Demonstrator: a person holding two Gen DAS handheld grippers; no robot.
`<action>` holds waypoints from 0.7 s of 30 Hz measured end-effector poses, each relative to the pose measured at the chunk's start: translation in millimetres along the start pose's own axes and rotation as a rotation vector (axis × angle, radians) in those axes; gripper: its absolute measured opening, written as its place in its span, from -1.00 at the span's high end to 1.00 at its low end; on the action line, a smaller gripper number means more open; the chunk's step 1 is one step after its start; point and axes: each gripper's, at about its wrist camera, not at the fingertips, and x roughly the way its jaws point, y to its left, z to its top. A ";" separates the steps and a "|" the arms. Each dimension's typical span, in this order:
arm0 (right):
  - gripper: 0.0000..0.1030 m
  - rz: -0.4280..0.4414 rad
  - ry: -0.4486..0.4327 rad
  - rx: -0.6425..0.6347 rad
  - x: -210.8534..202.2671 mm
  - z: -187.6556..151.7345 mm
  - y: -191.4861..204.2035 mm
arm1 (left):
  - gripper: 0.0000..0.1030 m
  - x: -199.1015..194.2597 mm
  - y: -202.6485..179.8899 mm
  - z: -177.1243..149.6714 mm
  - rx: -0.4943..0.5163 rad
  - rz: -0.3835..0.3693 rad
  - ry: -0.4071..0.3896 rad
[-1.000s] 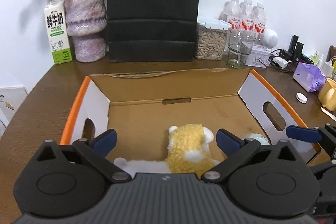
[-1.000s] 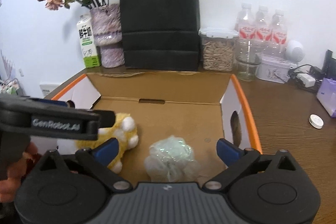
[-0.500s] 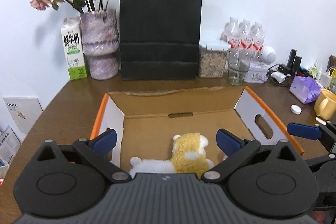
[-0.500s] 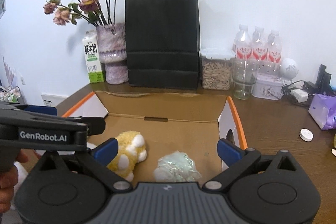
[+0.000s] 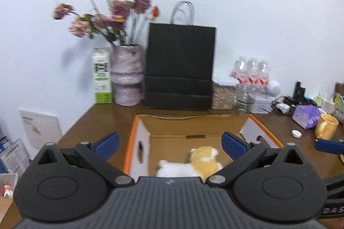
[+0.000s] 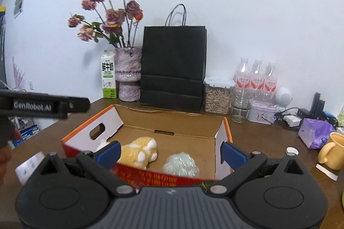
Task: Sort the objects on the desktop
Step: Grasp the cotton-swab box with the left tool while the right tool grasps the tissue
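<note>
At the bottom of the left wrist view, the left gripper [image 5: 169, 142] has its blue tips spread wide apart, and nothing is between them. At the bottom of the right wrist view, the right gripper [image 6: 171, 152] is spread wide too, and it holds nothing.

Just past the tips, in the lower middle of both views, sits an open cardboard box [image 6: 172, 121] with orange edges on a brown table [image 6: 258, 132]. Inside the box, on the floor near the front, lies a yellow and white plush toy [image 6: 138, 151]. Just to its right lies a pale green puffy ball [image 6: 180, 165]. They are close but not touching.

On the right of the right wrist view, a yellow mug [image 6: 332, 151] stands on the table, with a purple packet [image 6: 316, 135] beside it.

At the back, against the white wall, a black paper bag [image 6: 174, 65] stands in the middle. To its left are a pink vase [image 6: 128, 73] with dried roses and a milk carton [image 6: 109, 74]. To its right are a clear jar of seeds [image 6: 217, 95] and three water bottles [image 6: 255, 76].
</note>
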 end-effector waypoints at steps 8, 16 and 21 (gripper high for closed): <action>-0.97 0.011 0.026 0.002 -37.8 -45.7 5.2 | -1.00 -30.2 43.6 -45.1 -0.043 0.068 0.015; -0.97 -0.011 0.120 0.002 -39.0 -89.0 11.2 | -1.00 -46.3 82.6 -94.4 -0.089 0.159 0.078; -0.97 -0.014 0.155 0.029 -38.1 -109.6 12.3 | -1.00 -49.2 90.0 -112.4 -0.021 0.201 0.108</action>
